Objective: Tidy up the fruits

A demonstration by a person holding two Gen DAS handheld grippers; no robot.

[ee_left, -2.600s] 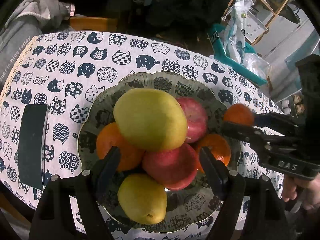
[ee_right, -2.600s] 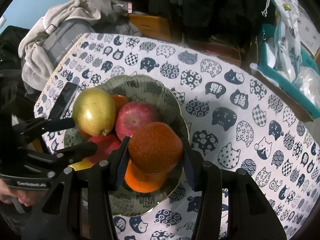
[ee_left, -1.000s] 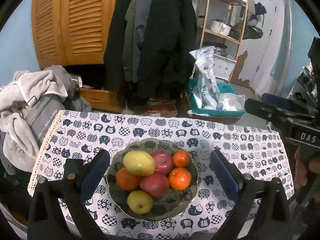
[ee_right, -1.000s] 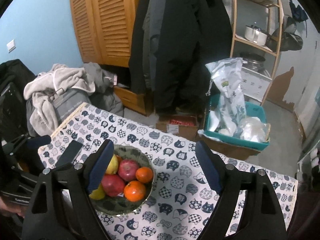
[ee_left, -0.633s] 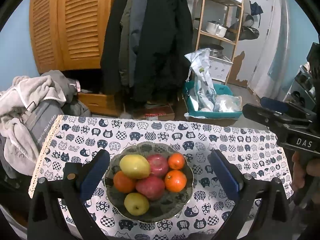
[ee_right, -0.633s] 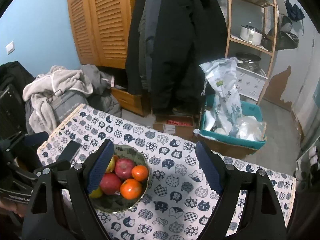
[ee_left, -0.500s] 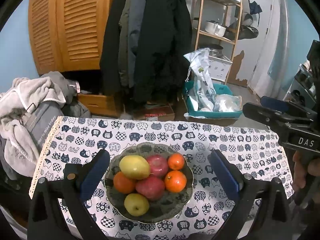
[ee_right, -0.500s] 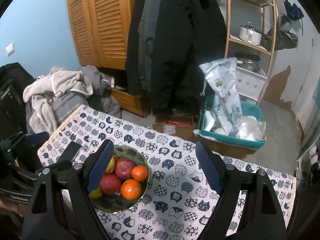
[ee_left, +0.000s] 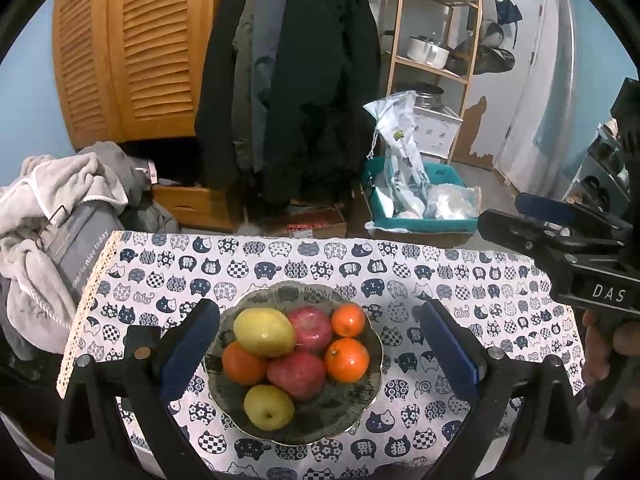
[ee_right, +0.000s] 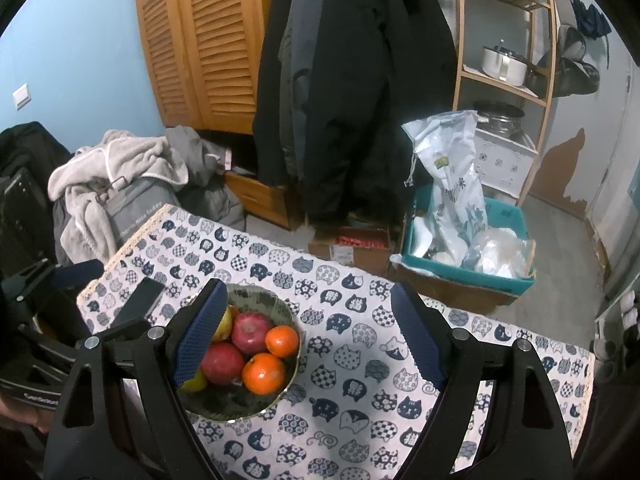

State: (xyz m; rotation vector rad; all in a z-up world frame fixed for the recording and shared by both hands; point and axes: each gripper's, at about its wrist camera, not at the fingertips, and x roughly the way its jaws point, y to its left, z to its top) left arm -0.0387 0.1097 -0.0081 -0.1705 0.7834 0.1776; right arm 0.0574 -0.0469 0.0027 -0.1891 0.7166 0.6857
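A patterned bowl point(ee_left: 360, 408) stands on the cat-print tablecloth point(ee_left: 440, 280) and holds two yellow pears point(ee_left: 264, 331), two red apples point(ee_left: 297, 368) and three oranges point(ee_left: 346, 360). My left gripper point(ee_left: 318, 350) is open and empty, held well above and in front of the bowl. My right gripper point(ee_right: 308, 334) is open and empty, also raised; the bowl point(ee_right: 276, 398) shows at its left finger. The right gripper also shows in the left wrist view point(ee_left: 560, 236).
A black phone point(ee_right: 138, 300) lies on the cloth left of the bowl. Clothes point(ee_left: 52, 216) pile at the table's left end. A teal bin with bags point(ee_left: 416, 208), hanging coats point(ee_left: 296, 80) and a wooden shelf point(ee_left: 436, 52) stand behind the table.
The right gripper let go of the orange, which now lies in the bowl. Both grippers opened wide and pulled up and back from the bowl.
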